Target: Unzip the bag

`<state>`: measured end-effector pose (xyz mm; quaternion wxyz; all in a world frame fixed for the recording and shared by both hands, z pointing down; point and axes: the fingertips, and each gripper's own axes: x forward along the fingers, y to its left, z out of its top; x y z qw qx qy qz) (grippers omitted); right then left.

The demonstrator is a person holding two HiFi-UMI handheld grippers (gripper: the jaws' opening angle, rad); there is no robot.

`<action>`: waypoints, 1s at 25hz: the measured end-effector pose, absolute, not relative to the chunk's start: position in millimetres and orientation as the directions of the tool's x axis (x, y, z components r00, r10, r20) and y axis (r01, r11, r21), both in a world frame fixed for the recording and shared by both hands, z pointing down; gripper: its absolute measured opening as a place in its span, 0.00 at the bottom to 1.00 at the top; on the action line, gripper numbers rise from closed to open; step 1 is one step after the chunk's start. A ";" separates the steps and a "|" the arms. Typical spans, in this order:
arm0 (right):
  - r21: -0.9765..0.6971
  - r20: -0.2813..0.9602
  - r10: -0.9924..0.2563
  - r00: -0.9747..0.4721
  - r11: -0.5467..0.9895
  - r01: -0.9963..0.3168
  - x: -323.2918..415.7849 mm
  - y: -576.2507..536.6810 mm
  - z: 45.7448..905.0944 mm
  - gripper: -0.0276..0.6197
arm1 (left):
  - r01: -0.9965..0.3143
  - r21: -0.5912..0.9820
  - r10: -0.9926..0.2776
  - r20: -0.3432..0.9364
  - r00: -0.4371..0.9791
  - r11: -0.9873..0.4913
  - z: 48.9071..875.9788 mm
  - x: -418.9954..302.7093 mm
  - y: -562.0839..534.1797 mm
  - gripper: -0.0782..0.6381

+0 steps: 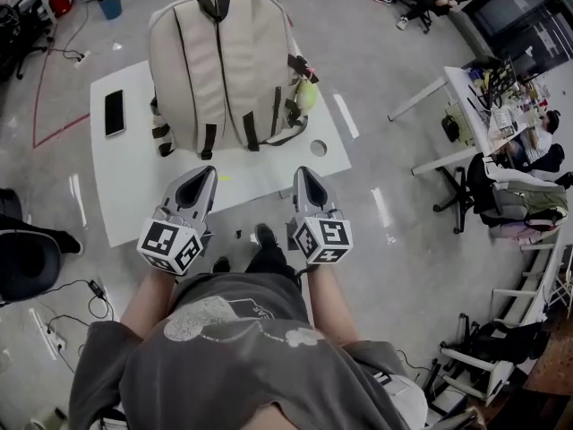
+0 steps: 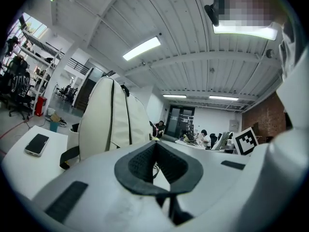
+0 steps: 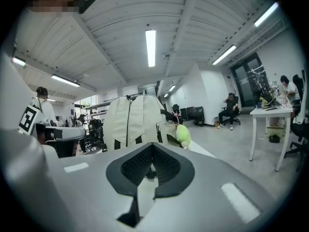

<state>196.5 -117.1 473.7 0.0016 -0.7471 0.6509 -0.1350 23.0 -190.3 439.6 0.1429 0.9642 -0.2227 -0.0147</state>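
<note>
Looking at the beige fabric backpack with dark straps [image 1: 224, 61], it's standing upright at the far side of the white table [image 1: 134, 195], front panel facing me. It looks soft and not very full, so my guess is it'll sag or slide the moment I tug a zip. I'd pin it with one side, maybe at the dark top handle [image 1: 215, 5], and pull with the other.

Two dark zip lines [image 1: 224, 74] run down the front, but I can't make out a pull from here.

The left gripper [image 1: 204, 173] and right gripper [image 1: 307, 173] both hover at the near table edge, well short of the bag. Jaws are clenched together on each, with nothing between them.

Nothing's really in the way. A black phone [image 1: 115, 112] lies off to the left, apart from the bag, and a yellow-green plush charm [image 1: 307, 95] dangles on the bag's right side, which could snag if I reach in there.
</note>
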 end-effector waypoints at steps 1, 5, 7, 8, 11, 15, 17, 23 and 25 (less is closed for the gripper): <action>-0.179 0.199 -0.975 0.096 -0.133 -0.975 201.0 -126.5 473.1 0.04 | -0.439 0.283 -0.447 0.038 0.894 -0.853 439.0 27.2 -195.2 0.12; -0.177 0.214 -0.977 -0.011 -0.028 -0.984 214.3 -167.3 473.5 0.04 | -0.521 0.291 -0.533 0.043 0.845 -0.803 436.2 42.6 -217.2 0.12; -0.172 0.216 -0.975 -0.055 0.017 -0.985 221.9 -185.1 474.5 0.04 | -0.557 0.289 -0.570 0.045 0.820 -0.779 434.9 51.8 -225.0 0.12; -0.170 0.211 -0.974 -0.077 0.041 -0.985 225.1 -193.4 474.1 0.04 | -0.572 0.287 -0.586 0.046 0.809 -0.768 434.0 56.6 -228.1 0.12; -0.155 0.200 -0.969 -0.147 0.117 -0.981 230.0 -218.6 473.1 0.04 | -0.617 0.269 -0.629 0.052 0.776 -0.739 433.4 67.8 -238.0 0.12; -0.150 0.254 -0.942 -0.219 0.185 -0.971 231.0 -250.2 488.4 0.07 | -0.675 0.284 -0.685 0.081 0.724 -0.681 441.0 74.3 -248.7 0.12; -0.139 0.294 -0.922 -0.252 0.220 -0.966 226.9 -263.1 498.4 0.12 | -0.693 0.291 -0.703 0.088 0.706 -0.659 442.2 77.0 -252.2 0.12; -0.056 0.354 -0.903 -0.242 0.238 -0.970 226.9 -284.8 512.0 0.14 | -0.735 0.273 -0.741 0.100 0.664 -0.621 444.0 84.3 -262.3 0.12; -0.058 0.361 -0.902 -0.236 0.231 -0.971 228.8 -285.3 514.2 0.15 | -0.743 0.271 -0.749 0.103 0.655 -0.612 445.2 86.1 -264.2 0.12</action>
